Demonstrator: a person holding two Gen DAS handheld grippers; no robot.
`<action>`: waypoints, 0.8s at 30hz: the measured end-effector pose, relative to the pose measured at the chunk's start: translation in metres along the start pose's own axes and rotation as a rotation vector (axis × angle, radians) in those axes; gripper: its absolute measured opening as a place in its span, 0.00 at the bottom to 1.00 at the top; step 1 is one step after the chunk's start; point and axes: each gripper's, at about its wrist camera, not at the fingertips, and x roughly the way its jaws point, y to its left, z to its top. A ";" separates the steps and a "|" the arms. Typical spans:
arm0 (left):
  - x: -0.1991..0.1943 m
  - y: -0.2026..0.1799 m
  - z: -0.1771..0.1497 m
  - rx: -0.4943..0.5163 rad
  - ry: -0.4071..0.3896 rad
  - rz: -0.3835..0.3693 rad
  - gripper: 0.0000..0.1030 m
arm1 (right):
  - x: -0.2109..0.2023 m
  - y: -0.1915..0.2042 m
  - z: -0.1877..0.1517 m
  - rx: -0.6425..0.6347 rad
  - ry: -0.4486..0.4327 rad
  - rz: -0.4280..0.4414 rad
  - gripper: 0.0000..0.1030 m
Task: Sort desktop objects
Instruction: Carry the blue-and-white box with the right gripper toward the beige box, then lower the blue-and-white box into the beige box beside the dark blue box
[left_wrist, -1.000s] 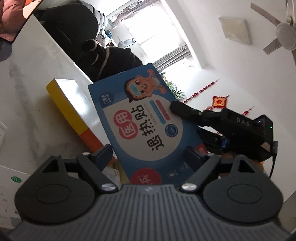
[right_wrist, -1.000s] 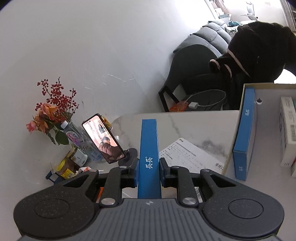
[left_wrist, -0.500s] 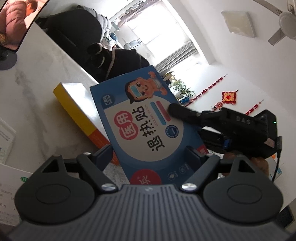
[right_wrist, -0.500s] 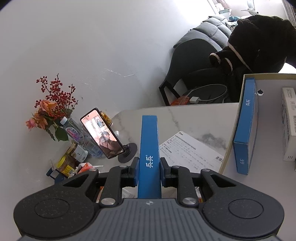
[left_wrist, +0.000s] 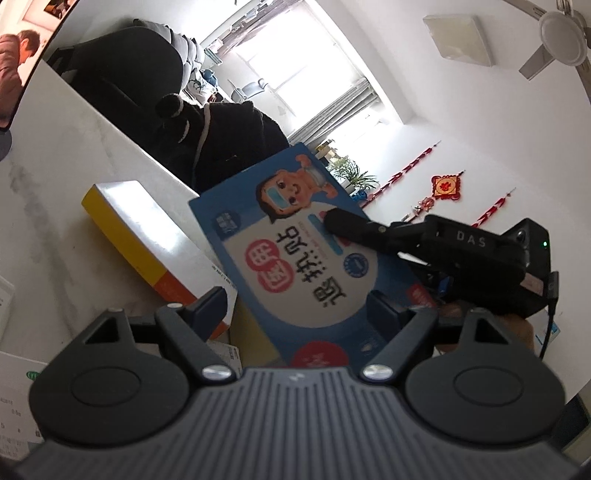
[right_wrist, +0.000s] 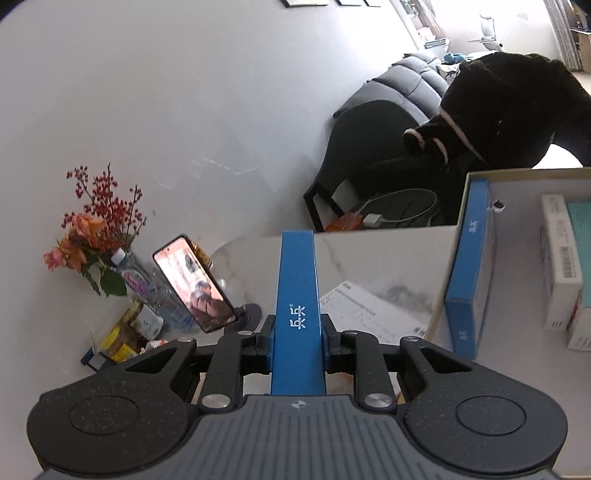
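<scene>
The right tongs (right_wrist: 296, 334) clamp a thin blue box (right_wrist: 297, 302) edge-on, pointing toward twelve o'clock, while the left tongs (left_wrist: 297, 308) gape wide around its cartoon-printed face.

It was a home's living room. A grey sofa (right_wrist: 406, 79), a ceiling fan (left_wrist: 561, 27) and a red Chinese knot (left_wrist: 446, 187) on the wall showed it. A flower vase (right_wrist: 96, 251) and propped phone (right_wrist: 195, 284) stood on the marble table (right_wrist: 369, 254).

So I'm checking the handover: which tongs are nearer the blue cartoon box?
Right. The right tongs are clamped on the blue cartoon box; the left tongs sit open beside it.
</scene>
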 end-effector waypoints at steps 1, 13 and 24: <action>0.000 -0.001 0.000 0.004 0.001 0.001 0.80 | -0.003 -0.002 0.002 0.000 -0.011 -0.007 0.24; 0.002 -0.003 -0.001 0.020 0.008 0.018 0.80 | -0.044 -0.051 0.034 0.072 -0.131 -0.151 0.24; -0.001 0.000 0.000 0.002 0.012 0.041 0.80 | -0.040 -0.105 0.052 0.172 -0.195 -0.337 0.24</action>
